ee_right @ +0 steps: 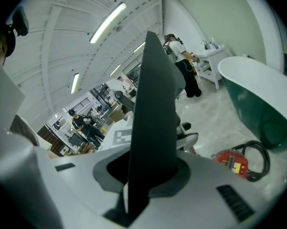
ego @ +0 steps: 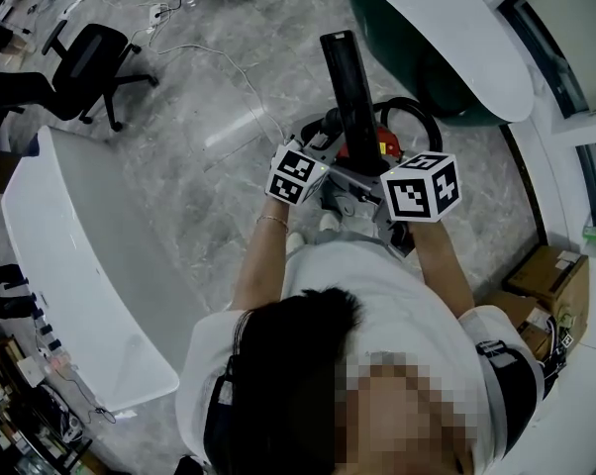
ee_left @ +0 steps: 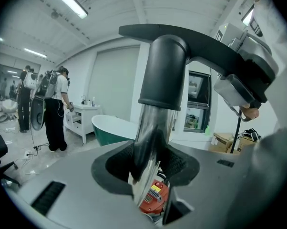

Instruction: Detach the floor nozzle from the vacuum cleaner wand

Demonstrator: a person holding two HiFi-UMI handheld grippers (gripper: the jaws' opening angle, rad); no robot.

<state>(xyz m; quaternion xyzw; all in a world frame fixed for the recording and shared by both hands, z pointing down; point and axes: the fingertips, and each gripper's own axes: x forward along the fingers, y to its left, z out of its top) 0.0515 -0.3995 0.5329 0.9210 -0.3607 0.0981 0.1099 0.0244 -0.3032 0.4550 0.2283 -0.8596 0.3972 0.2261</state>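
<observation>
A black floor nozzle (ego: 347, 77) stands up in front of me, its flat body (ee_right: 155, 104) held on edge. Its black neck (ee_left: 165, 75) sleeves over the top of a shiny chrome wand (ee_left: 150, 128). My left gripper (ee_left: 148, 175) is shut on the chrome wand just below that neck. My right gripper (ee_right: 146, 175) is shut on the flat black nozzle. In the head view both marker cubes sit close together under the nozzle, the left cube (ego: 298, 174) and the right cube (ego: 420, 186). The red vacuum body (ego: 385, 144) lies on the floor beneath.
A green bathtub with a white rim (ego: 447, 28) stands at the far right. A white curved counter (ego: 70, 265) is on my left, with an office chair (ego: 90, 57) beyond it. A black hose (ee_right: 258, 161) loops by the red body. Cardboard boxes (ego: 550, 280) sit at the right. People (ee_left: 55, 109) stand farther off.
</observation>
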